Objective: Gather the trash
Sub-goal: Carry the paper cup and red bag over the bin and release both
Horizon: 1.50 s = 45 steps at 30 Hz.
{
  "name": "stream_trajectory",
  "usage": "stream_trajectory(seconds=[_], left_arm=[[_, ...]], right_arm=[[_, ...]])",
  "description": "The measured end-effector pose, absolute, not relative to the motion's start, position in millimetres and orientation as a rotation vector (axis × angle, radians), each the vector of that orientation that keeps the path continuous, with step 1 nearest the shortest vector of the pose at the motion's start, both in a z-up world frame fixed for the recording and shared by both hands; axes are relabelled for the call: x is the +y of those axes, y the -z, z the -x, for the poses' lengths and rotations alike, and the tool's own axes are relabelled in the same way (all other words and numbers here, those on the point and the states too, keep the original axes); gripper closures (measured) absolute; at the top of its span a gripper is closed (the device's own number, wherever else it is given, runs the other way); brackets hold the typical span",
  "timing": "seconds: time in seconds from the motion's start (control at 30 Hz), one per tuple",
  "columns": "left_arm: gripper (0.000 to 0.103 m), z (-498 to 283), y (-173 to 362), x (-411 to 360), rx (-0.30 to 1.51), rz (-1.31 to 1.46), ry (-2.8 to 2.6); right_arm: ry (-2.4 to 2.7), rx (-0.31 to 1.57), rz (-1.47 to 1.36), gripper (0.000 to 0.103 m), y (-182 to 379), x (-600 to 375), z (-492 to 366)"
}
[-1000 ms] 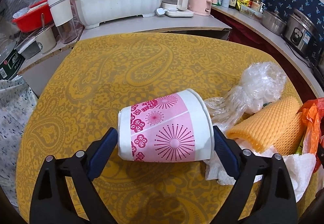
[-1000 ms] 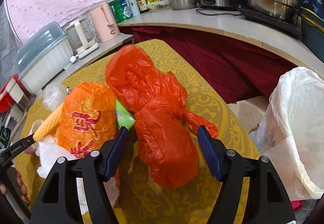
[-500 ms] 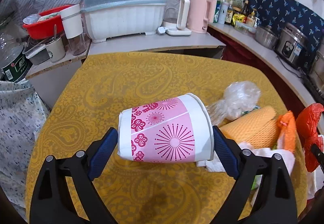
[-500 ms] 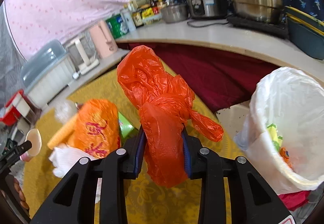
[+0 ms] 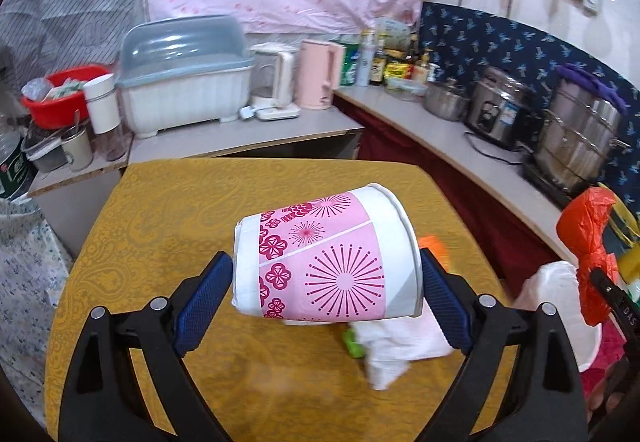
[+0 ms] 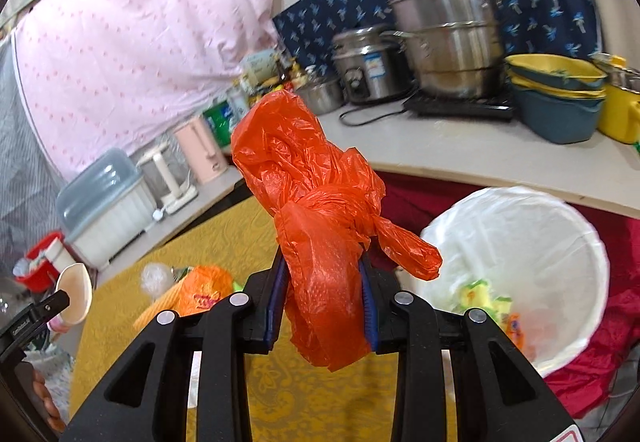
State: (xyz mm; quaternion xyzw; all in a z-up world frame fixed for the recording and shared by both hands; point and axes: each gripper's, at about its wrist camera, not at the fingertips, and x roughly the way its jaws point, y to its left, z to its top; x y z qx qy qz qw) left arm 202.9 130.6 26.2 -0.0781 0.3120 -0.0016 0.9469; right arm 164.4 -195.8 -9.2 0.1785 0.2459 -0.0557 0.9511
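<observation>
My left gripper (image 5: 326,290) is shut on a pink-and-white paper cup (image 5: 324,254), held sideways above the yellow table (image 5: 160,210). My right gripper (image 6: 322,306) is shut on a knotted orange plastic bag (image 6: 316,242), lifted above the table's right edge; the bag also shows in the left wrist view (image 5: 590,234). The white-lined trash bin (image 6: 520,234) stands lower right of the bag, with some trash inside. An orange printed bag (image 6: 204,290), a yellow foam net (image 6: 160,306), a clear plastic wad (image 6: 154,276) and white tissue (image 5: 400,346) lie on the table.
A counter (image 6: 460,154) curves around the table with steel pots (image 6: 444,34), stacked basins (image 6: 560,94), a pink kettle (image 5: 320,74), a dish box (image 5: 180,74) and a red basin (image 5: 60,94). Red cloth hangs below the counter by the bin.
Both grippers have risen. The right gripper closed on the orange bag and lifted it off the table toward the bin. The left gripper carried the cup upward.
</observation>
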Motion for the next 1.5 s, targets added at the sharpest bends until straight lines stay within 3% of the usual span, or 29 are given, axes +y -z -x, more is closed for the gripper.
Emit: stream_trajectory(seconds=[0.5, 0.97, 1.5], left_arm=[[0.015, -177, -54, -32, 0.614, 0.055, 0.288], [0.015, -179, -17, -182, 0.703, -0.067, 0.542], [0.012, -198, 23, -239, 0.746, -0.105, 0.637]], right_arm=[[0.266, 0.43, -0.443, 0.073, 0, -299, -95], [0.358, 0.426, -0.494, 0.073, 24, -366, -63], [0.387, 0.467, -0.526, 0.072, 55, -394, -70]])
